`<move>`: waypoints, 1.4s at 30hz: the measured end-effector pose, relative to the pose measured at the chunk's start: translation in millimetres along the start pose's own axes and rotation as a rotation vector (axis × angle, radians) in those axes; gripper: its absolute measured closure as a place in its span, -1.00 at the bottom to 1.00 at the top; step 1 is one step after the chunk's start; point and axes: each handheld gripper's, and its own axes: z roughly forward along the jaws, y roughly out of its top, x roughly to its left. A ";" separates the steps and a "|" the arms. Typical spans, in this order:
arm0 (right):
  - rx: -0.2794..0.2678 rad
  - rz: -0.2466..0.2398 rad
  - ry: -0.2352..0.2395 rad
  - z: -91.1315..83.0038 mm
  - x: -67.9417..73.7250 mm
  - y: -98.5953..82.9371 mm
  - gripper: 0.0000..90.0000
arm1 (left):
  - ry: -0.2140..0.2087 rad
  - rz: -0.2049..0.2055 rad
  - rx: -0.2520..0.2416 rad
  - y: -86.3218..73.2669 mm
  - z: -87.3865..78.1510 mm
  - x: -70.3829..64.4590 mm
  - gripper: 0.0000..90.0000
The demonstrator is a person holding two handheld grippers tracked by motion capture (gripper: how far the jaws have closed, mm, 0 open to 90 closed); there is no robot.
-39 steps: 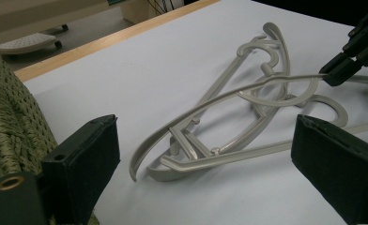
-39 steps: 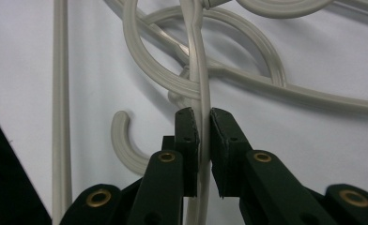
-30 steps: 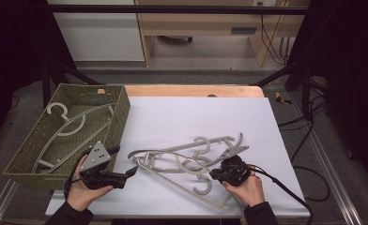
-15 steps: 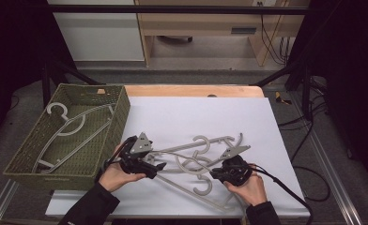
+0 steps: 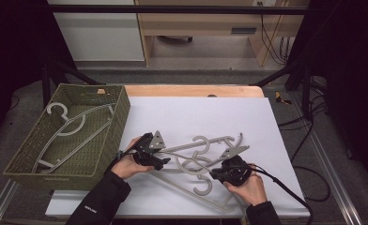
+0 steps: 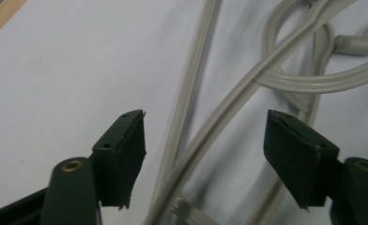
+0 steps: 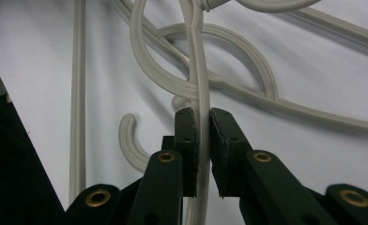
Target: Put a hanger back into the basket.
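Note:
A tangle of grey plastic hangers (image 5: 205, 140) lies on the white table, near its front middle. My left gripper (image 5: 162, 161) is at the pile's left end. It stands open (image 6: 205, 117), and two hanger bars (image 6: 229, 105) run between its jaws without touching the pads (image 6: 126, 154). At the pile's right end, my right gripper (image 5: 216, 174) is shut (image 7: 200, 117) on a thin bar of one hanger (image 7: 198, 70). Hook loops (image 7: 149, 61) cross just beyond its jaws.
An olive woven basket (image 5: 29, 161) stands at the table's left edge, with grey hangers (image 5: 69, 129) lying inside. The white table top (image 5: 196, 112) stretches behind the pile. A black cable (image 5: 285, 187) trails off to the right from the right gripper.
My left gripper has moved right and away from the front edge beside the basket, to the left end of the hanger pile. The right gripper has stayed where it was.

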 end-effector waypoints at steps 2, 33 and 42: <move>0.008 -0.004 -0.007 -0.2 0.0 0.1 0.82 | 0.003 0.031 0.010 1.0 4.9 -0.1 -0.19; -0.089 -0.036 0.030 -20.1 -2.0 1.5 0.72 | 0.060 0.372 0.102 11.1 -38.0 -34.4 0.76; -0.150 -0.029 0.020 -30.0 -1.6 1.2 0.55 | 0.073 0.298 0.063 1.9 -55.7 -59.2 0.81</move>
